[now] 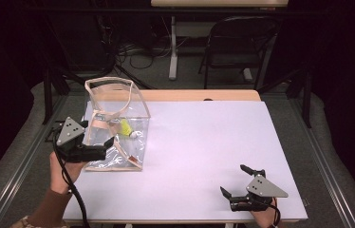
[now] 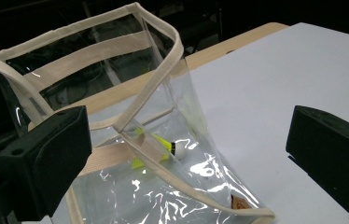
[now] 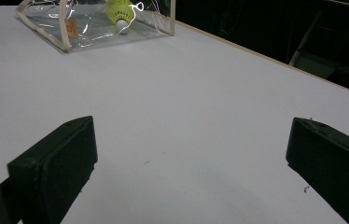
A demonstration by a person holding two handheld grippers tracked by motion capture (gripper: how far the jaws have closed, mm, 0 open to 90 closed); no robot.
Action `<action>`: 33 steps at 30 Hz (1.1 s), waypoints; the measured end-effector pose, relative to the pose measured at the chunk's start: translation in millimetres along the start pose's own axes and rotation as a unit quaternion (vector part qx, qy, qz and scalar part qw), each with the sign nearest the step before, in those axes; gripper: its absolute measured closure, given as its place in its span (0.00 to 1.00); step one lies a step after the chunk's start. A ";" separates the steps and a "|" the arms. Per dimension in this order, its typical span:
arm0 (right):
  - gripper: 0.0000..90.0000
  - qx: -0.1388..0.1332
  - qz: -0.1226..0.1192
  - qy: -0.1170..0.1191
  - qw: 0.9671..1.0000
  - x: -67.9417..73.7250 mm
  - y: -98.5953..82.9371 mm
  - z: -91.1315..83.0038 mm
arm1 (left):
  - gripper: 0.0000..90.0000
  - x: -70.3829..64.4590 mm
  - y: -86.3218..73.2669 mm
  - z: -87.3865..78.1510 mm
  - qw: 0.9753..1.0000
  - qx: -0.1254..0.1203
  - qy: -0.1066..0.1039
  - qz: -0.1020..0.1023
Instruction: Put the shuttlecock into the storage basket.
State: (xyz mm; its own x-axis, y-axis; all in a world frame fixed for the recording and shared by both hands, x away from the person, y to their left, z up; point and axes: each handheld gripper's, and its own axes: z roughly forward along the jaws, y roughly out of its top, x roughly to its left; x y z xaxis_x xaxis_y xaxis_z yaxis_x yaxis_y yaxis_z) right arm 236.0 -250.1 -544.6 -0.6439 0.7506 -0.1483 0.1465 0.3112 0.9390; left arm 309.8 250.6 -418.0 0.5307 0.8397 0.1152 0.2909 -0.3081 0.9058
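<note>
- The clear bag (image 1: 116, 124) stood at the left side of the white tabletop (image 1: 204, 142) in the high view, its beige-trimmed mouth up and leaning toward the far edge, with a yellow shuttlecock (image 1: 126, 128) lying inside near the bottom. The left claw (image 1: 110, 145) sat right at the bag's near-left wall, its jaws spread, one tip at or against the plastic; I could not tell whether it actually touched. The right claw (image 1: 235, 180) rested well apart, at the near-right corner, jaws also wide and holding nothing. So the left hand was plainly the nearer one, and the bag lay just ahead of it, to its right.
- In the left gripper view the bag (image 2: 163, 140) rose directly between and beyond the two black jaws, which stood far apart with nothing pinched. The beige rim ran diagonally across the frame, and the shuttlecock (image 2: 163, 147) showed through the plastic, its white cork end pointing right. To my eye, any grip would come down on the near wall or the trim strip just ahead.
- In the right gripper view the bag (image 3: 93, 23) lay far off at the top left, across bare tabletop, the shuttlecock (image 3: 119, 11) showing cork-down inside it. These jaws gaped too, empty. This hand would have a long reach, forward and to its left.
</note>
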 end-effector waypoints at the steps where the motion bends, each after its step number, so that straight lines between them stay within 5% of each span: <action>1: 0.01 0.000 0.000 0.000 1.000 0.0 0.0 -0.1 | 0.00 -2.0 -1.5 -1.0 1.000 -0.002 0.001 0.003; 9: 0.01 0.000 0.000 0.000 1.000 0.3 0.2 0.0 | 0.00 -15.0 -15.3 -7.4 1.000 -0.015 0.007 0.016; 33: 0.02 -0.001 -0.001 0.000 1.000 0.6 -0.2 1.1 | 0.00 -31.7 -63.0 -2.7 1.000 -0.019 -0.008 -0.004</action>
State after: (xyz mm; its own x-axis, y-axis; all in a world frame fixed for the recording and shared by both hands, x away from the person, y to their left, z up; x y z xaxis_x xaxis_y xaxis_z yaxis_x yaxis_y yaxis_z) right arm 236.4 -249.1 -545.2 -0.6439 0.7504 -0.1496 0.1440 0.3108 0.9395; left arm 272.5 244.6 -477.7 0.5402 0.8354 0.1013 0.2658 -0.2836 0.9214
